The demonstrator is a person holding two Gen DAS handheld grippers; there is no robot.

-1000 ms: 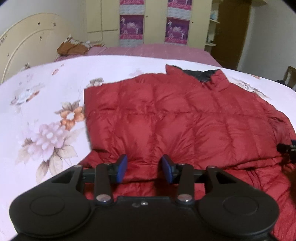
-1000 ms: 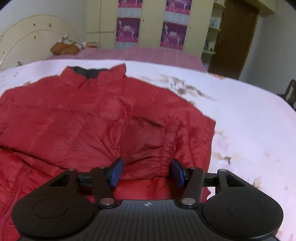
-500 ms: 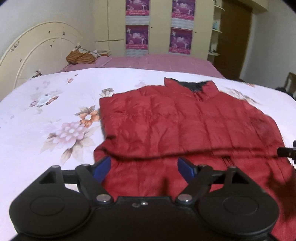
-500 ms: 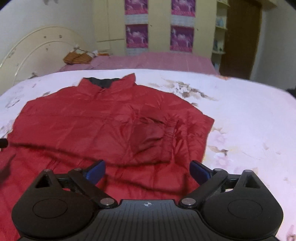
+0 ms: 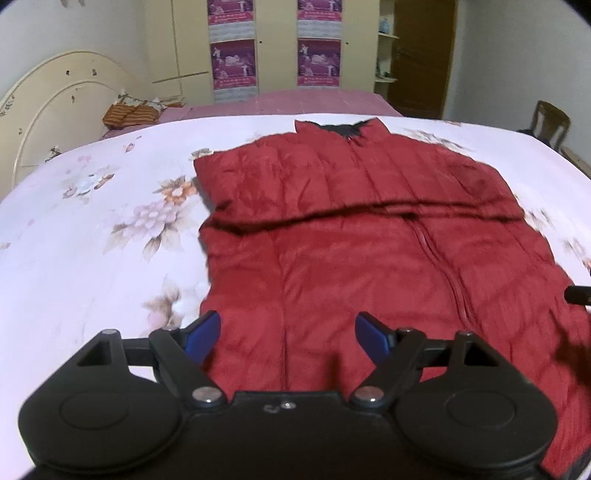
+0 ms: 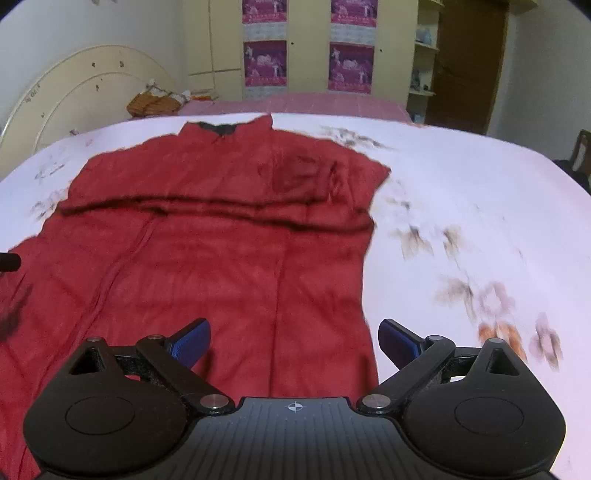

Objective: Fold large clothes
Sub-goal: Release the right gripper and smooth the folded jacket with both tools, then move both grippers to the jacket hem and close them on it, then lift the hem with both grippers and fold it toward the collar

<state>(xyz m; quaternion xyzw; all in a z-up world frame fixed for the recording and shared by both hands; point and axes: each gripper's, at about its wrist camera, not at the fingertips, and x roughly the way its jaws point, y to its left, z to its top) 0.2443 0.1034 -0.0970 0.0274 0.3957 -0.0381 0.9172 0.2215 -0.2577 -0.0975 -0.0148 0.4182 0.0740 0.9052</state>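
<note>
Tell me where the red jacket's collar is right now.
The collar sits at the far end of the red jacket, top centre in the left wrist view, left of centre in the right, near the pink bed.

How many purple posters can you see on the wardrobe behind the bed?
4, in two columns on the cream wardrobe doors: lower left purple poster, lower right, upper left and upper right, the upper pair cut off by the frame; more may sit above.

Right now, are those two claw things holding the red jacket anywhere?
No. The left gripper and right gripper are both open with nothing between their fingers; the red jacket lies loose on the bed.
</note>
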